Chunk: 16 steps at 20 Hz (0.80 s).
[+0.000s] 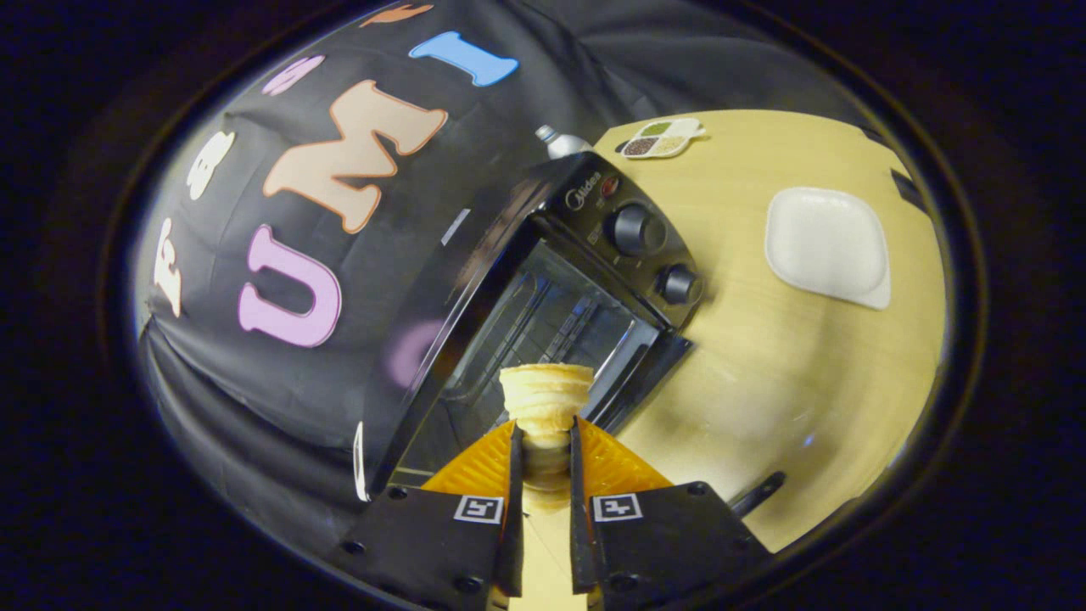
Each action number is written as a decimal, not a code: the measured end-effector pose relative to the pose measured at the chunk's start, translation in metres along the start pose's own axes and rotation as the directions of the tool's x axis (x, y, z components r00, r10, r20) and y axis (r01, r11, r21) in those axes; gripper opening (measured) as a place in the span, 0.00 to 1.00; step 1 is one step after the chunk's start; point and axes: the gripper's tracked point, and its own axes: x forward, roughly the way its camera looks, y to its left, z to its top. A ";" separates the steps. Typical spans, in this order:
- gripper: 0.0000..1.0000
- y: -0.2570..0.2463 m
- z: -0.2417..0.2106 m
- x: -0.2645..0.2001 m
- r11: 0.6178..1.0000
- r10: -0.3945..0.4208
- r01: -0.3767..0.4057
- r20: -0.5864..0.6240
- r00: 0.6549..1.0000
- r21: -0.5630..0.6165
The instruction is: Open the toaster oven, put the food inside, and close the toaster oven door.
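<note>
- You've got the pastry pinched between the jaws of the gripper. Both fingers press on its lower part, so the jaws are clenched on it, with only a narrow gap left between them.
- The pastry is a pale golden, flaky little thing, kind of a layered puff shell. It's wider at the top with a flat rim and narrows toward the bottom where the fingers grab it. You can see the ridged layers stacked around its side.
- It sits right in front of the oven, against the open mouth, just ahead of the fingertips.
- The oven is black and glossy and looks tilted in this view. Its door is down, with the handle poking out near your right finger. Inside you can make out the wire rack.
- The oven's control panel has two round knobs, one above the other, and a small red light above them.
- Past the oven on the wooden counter there's a white squarish plate, well apart from the oven.
- Farther back is a small divided dish with greenish and dark fillings, plus a silvery bottle top peeking out behind the oven.
</note>
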 end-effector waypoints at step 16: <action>0.27 0.017 -0.006 0.068 0.985 -0.018 -0.003 0.119 0.993 0.172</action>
